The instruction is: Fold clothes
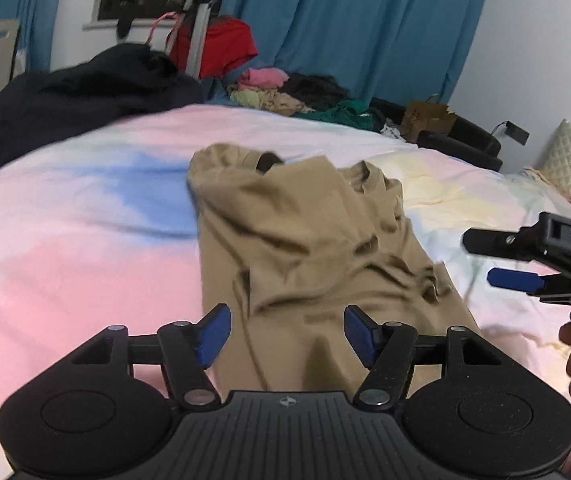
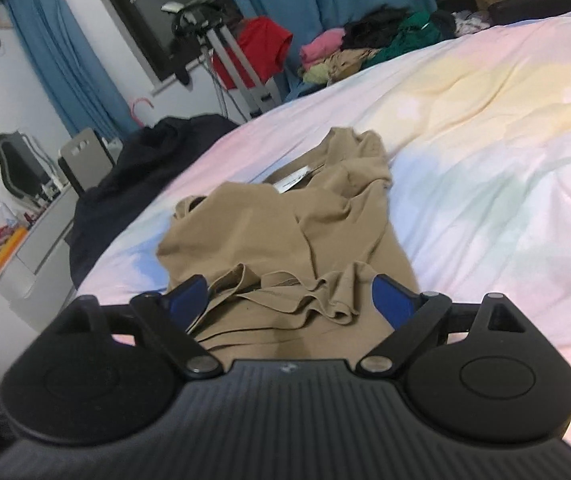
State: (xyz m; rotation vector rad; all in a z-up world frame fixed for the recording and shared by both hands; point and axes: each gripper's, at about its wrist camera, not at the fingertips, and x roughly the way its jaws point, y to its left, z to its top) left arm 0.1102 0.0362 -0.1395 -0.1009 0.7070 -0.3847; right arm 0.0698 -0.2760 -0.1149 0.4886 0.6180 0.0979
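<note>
Left wrist view: the left tool (image 1: 285,334) hangs wide open and empty over the near end of the tan shirt (image 1: 305,248), crumpled on the bed (image 1: 65,240); gripping one loose layer could drag the bunch. Right wrist view: the right tool (image 2: 289,300), also open and empty, straddles its rumpled hem, long axis running away, collar farthest.

Left gripper (image 1: 285,334) and right gripper (image 2: 290,300) both hover, fingers spread wide.
</note>
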